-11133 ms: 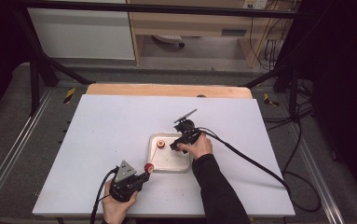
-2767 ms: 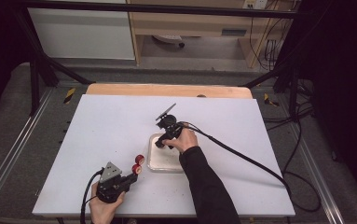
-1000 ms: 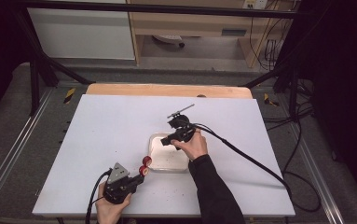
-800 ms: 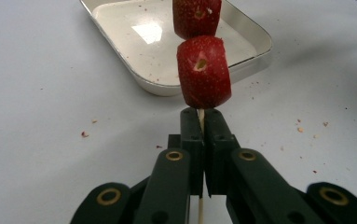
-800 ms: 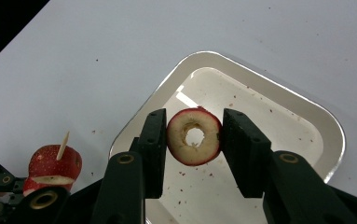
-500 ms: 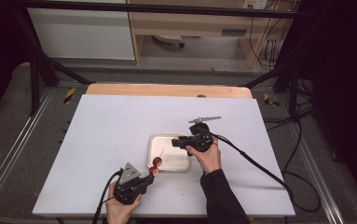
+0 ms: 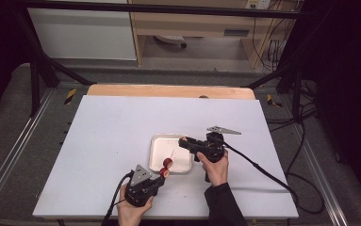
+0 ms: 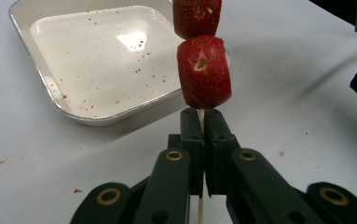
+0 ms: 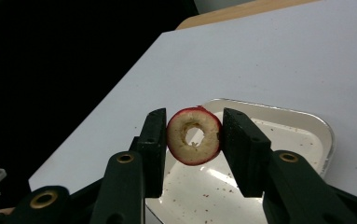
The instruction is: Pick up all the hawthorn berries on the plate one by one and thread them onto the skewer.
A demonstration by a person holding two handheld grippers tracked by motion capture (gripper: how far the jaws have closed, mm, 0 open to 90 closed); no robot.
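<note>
Right claw (image 9: 192, 135) shifted right, fruit ring (image 9: 194, 136) clamped between jaws.

tray (image 7: 155, 146) mid-table (image 7: 107, 127) | skewer (image 7: 171, 155) over tray's near edge | fruit ring (image 7: 183, 141) above tray's right rim

So the setup is a white table top (image 7: 121, 141) with a strip of bare wood (image 7: 168, 91) along its far edge, sitting inside a black metal frame (image 7: 41, 70) with slanted struts on both sides. Grey padded matting (image 7: 8, 108) runs down either side, with aluminium rails (image 7: 13, 155) along it and a couple of yellow-black hazard tape marks (image 7: 69, 95). Further back there's a white cabinet panel (image 7: 81, 33) and a light wooden bench or shelf unit (image 7: 201, 23) over a grey floor (image 7: 201, 52). Loose black cables (image 7: 305, 141) pile up on the floor off to the side. Edges of the room go pretty dark, light's all overhead.
</note>
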